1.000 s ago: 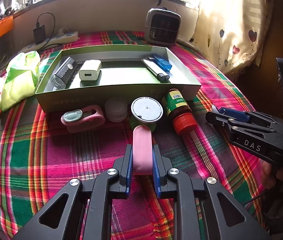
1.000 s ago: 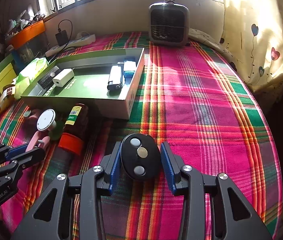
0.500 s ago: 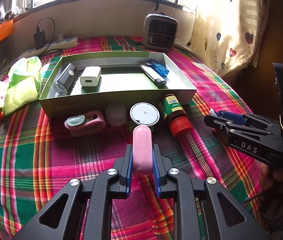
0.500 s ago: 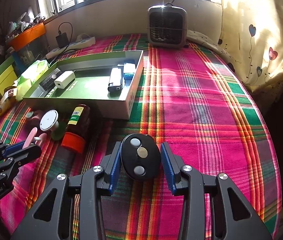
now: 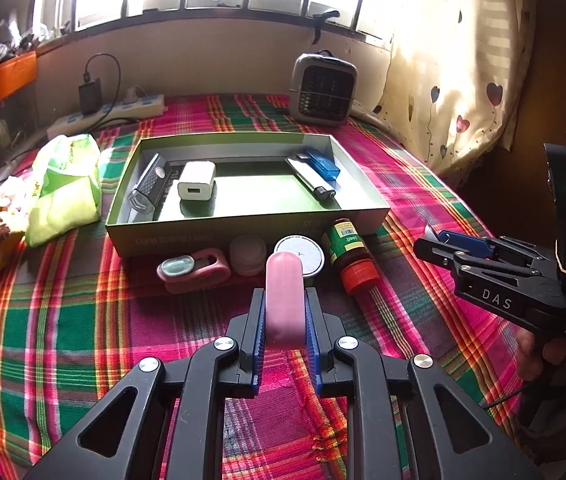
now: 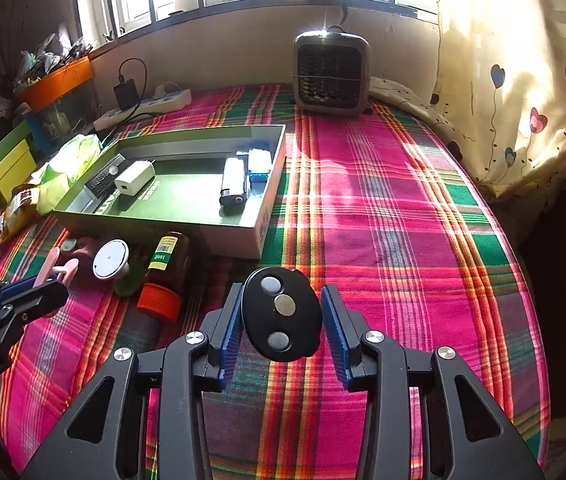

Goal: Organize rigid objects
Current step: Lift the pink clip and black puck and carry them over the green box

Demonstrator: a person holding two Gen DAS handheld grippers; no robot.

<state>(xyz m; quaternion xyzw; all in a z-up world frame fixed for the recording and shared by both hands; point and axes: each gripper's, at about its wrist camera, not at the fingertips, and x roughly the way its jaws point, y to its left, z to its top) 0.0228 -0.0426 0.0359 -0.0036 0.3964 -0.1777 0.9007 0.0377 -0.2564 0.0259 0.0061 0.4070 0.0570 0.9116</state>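
A pink bar (image 5: pixel 284 300) is being pinched between the blue pads of the left gripper (image 5: pixel 285 312), its rounded end pointing up and forward toward the green box (image 5: pixel 243 226). The bar is being held above the plaid cloth (image 5: pixel 83 320), in front of the row of things lying just before the box's near wall: a pink clip (image 5: pixel 195 272), a clear round jar (image 5: pixel 248 255), a white-lidded pot (image 5: pixel 303 254) and a brown bottle (image 5: pixel 349 258) with a red cap, lying on its side.

In the box a black case (image 5: pixel 148 188) and a white charger (image 5: pixel 197 181) are being kept at the left end, a lighter (image 5: pixel 311 179) and a blue stick (image 5: pixel 323 163) at the right; its middle floor is bare.

A black oval fob (image 6: pixel 281 314) with three round buttons is sitting between the fingers of the right gripper (image 6: pixel 281 320). The left pad is seen close against it, while a gap is showing at the right pad (image 6: pixel 333 320), so whether the fob is being squeezed cannot be told. The gripper is being held over the cloth, to the right of the bottle and in front of the box's right corner.

From the left wrist view the right gripper is seen at the far right, with part of a hand (image 5: pixel 531 354) below it. A heater (image 6: pixel 331 74) is standing at the back by the wall, and a green bag (image 5: pixel 67 184) is lying left of the box.
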